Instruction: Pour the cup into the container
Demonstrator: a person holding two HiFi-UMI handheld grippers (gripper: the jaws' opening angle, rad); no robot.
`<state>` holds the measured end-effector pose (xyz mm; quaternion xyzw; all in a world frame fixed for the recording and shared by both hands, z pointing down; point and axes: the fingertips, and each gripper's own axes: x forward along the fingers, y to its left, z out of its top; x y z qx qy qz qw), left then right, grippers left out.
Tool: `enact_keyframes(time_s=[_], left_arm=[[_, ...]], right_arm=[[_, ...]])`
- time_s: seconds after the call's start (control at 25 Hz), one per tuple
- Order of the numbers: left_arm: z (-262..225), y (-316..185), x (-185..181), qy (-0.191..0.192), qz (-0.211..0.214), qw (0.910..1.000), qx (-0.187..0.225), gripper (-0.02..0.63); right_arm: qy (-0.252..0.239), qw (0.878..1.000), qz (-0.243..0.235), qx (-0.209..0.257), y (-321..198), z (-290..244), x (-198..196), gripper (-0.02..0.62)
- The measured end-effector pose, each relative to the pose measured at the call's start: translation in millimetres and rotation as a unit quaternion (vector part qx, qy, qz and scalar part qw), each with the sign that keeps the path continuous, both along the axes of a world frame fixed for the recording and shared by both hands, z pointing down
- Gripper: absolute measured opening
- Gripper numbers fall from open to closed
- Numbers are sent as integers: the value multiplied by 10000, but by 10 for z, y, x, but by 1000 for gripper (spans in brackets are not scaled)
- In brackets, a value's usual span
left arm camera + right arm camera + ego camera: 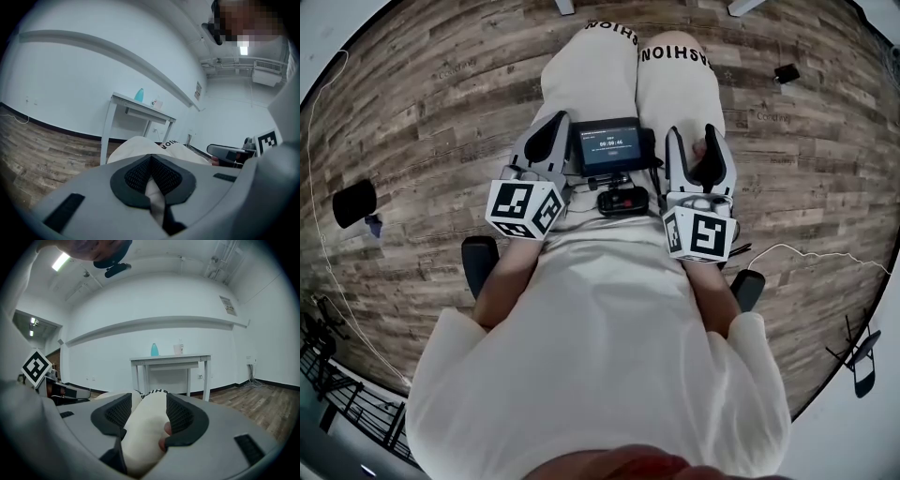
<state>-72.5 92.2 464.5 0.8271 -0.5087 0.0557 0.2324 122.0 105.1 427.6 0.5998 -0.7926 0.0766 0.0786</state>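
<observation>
Across the lap, in the head view, both tools lay parked on the seated person's cream trouser legs (591, 80). The left tongs (551, 131) and right tongs (705, 141) flanked a dark-screened device (607, 145), apparently a resting posture with the pour not yet started. Forearms were tucked close, tips pointing away from the body.

From the left gripper view, the left tongs (151, 164) were pressed together on nothing, tilted slightly down over the knee. Far off, a white table (123, 99) carried a teal bottle-shaped container (139, 95) and a small pale cup (157, 103).

From the right gripper view, the right tongs (149, 416) stood partly apart and empty, with trouser leg showing through the gap. Cup and container sat near each other, well out of reach.
</observation>
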Motion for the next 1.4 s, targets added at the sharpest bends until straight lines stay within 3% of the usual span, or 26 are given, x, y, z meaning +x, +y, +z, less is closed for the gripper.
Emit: enact_keyframes(time_s=[1.4], left_arm=[[11,-8,-27,84,-52,9999,-42,11]], right_arm=[[18,10000,-10,-28,-10,20,-6,236]])
